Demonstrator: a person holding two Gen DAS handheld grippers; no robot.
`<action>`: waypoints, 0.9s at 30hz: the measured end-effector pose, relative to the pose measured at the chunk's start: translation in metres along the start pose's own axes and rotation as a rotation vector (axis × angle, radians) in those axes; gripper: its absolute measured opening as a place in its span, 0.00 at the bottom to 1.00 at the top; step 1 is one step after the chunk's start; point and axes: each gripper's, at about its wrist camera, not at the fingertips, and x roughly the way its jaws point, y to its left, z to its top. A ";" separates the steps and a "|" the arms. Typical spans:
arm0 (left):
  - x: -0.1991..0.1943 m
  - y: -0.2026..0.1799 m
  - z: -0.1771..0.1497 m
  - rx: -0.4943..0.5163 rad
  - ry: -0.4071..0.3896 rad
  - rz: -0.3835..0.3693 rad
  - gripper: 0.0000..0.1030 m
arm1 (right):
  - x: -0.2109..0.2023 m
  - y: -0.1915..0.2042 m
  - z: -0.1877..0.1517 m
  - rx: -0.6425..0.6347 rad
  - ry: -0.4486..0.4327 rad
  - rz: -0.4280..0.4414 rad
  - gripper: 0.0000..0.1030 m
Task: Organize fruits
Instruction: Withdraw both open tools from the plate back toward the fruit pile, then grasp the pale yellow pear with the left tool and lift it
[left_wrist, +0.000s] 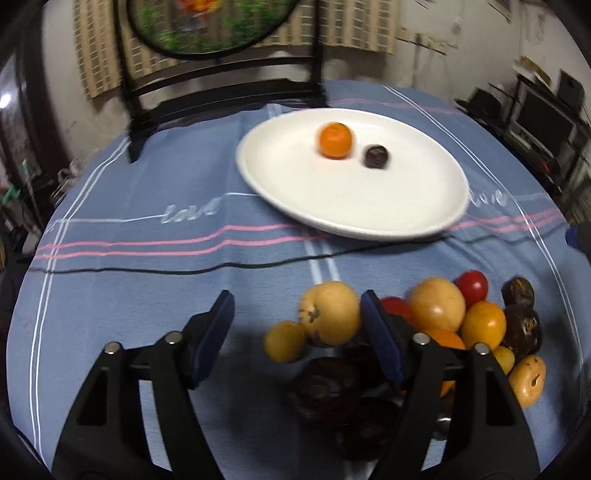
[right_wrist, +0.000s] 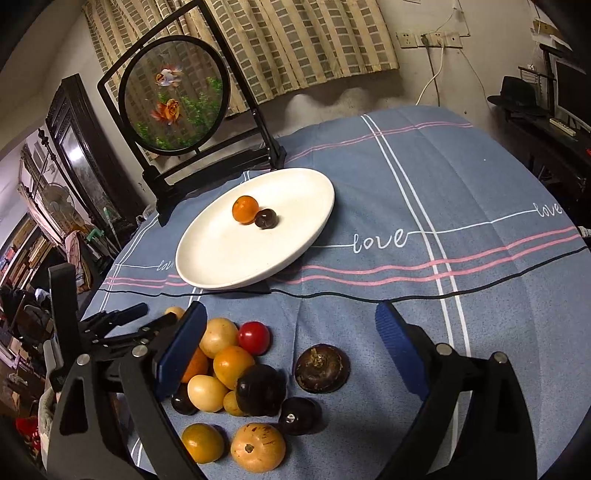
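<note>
Left wrist view
- Left claw (left_wrist: 297, 325): released, jaws wide apart and empty, low in the frame over the blue cloth.
- Fruit pile (left_wrist: 436, 325): lower right of the frame, on the counter (left_wrist: 129, 288); the right-hand finger crosses in front of it.
- Nearest piece: a yellow-tan fruit (left_wrist: 330, 312) just inside the right-hand finger, with a small yellow fruit (left_wrist: 285, 341) touching it at lower left and a dark fruit (left_wrist: 325, 387) below.
- Plate (left_wrist: 332, 206): upper centre, well beyond the pile; it carries an orange fruit (left_wrist: 334, 140) and a small dark fruit (left_wrist: 376, 156), near each other.

Right wrist view
- Right claw (right_wrist: 291, 347): released and empty, jaws spread across the lower frame.
- Fruit pile (right_wrist: 229, 369): lower left, hugging the left-hand finger.
- Brown round fruit (right_wrist: 322, 366): alone, just right of the pile, between the jaws and straight ahead.
- Left claw (right_wrist: 122, 325): seen at the left edge, beside the pile.
- Plate (right_wrist: 207, 266): centre left, beyond the pile, holding the same two fruits, which look to touch from here.

Key relation
- Judgement: the brown round fruit lies centred in the right claw's opening, so that claw seems better placed; being round, it has no long axis to align with.
</note>
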 end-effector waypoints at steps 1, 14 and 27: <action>-0.003 0.008 0.001 -0.027 -0.007 0.016 0.72 | -0.001 -0.001 0.000 0.002 -0.004 -0.002 0.90; -0.020 0.013 -0.013 -0.023 -0.051 0.010 0.69 | -0.007 -0.002 0.000 0.000 -0.020 0.005 0.90; -0.009 -0.023 -0.007 0.128 -0.085 -0.028 0.37 | -0.004 0.002 0.000 -0.011 -0.008 0.001 0.90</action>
